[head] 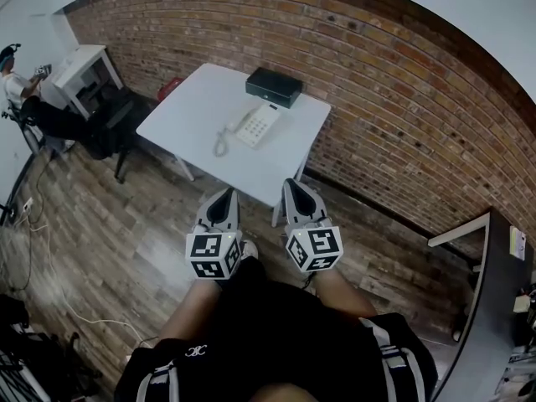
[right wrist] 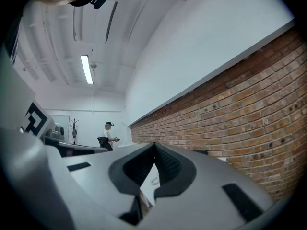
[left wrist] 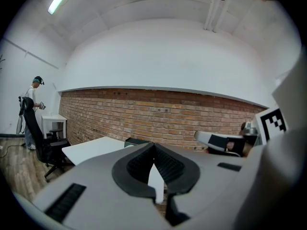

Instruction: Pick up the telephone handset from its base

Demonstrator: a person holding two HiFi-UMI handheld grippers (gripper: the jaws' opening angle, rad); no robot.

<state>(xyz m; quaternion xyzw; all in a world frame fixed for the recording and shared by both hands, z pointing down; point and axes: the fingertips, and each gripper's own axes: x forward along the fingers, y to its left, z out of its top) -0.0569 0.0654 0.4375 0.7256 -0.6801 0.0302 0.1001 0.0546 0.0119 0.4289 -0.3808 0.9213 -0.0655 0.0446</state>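
Task not begun: handset (head: pixel 244 124) seen resting on base (head: pixel 265 124), 12 o'clock of grippers; left gripper (head: pixel 224 195), right gripper (head: pixel 295 187) held well short, jaws closed, empty.

From the head camera I am looking steeply down from well above, taking in the brown wooden plank floor (head: pixel 100 224), the white rectangular table (head: pixel 193 111) some way ahead and the red brick wall (head: pixel 377 82) behind it. The left gripper (head: pixel 226 193) and the right gripper (head: pixel 291 184) are showing side by side near the frame's middle. The left gripper view is riding low, facing about level along its jaws toward that same table and wall. The right gripper view is catching more wall and ceiling; the pale sliver below its jaws is probably the tabletop. A distant person in a dark cap (head: pixel 14 84) is appearing in all three views.
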